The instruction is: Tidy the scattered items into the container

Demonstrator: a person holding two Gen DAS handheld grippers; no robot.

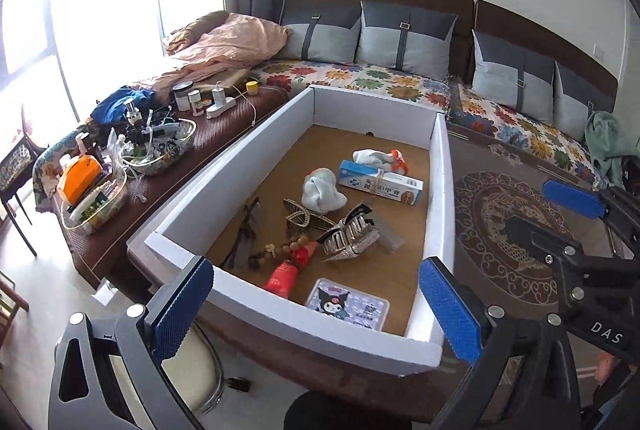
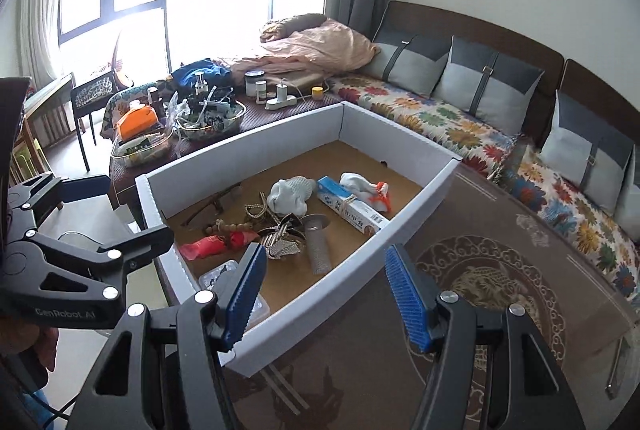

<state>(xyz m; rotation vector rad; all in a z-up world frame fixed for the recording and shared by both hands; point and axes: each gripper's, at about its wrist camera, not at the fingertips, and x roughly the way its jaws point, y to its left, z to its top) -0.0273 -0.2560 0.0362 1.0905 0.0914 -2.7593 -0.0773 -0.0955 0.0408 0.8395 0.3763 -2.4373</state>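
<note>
Here, left gripper (image 1: 316,310) and right gripper (image 2: 324,294) fingers spread, empty; tin (image 2: 232,278) in box (image 2: 280,334) half hidden.

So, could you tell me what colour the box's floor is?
Brown cardboard floor, white walls; clearest in the left wrist view.

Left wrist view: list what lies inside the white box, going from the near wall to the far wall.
Cartoon tin → red pouch → rhinestone hair clip → rolled white sock → toothpaste box → white-and-orange sock.

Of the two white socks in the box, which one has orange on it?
The sock behind the toothpaste box; the balled sock is plain white.
</note>
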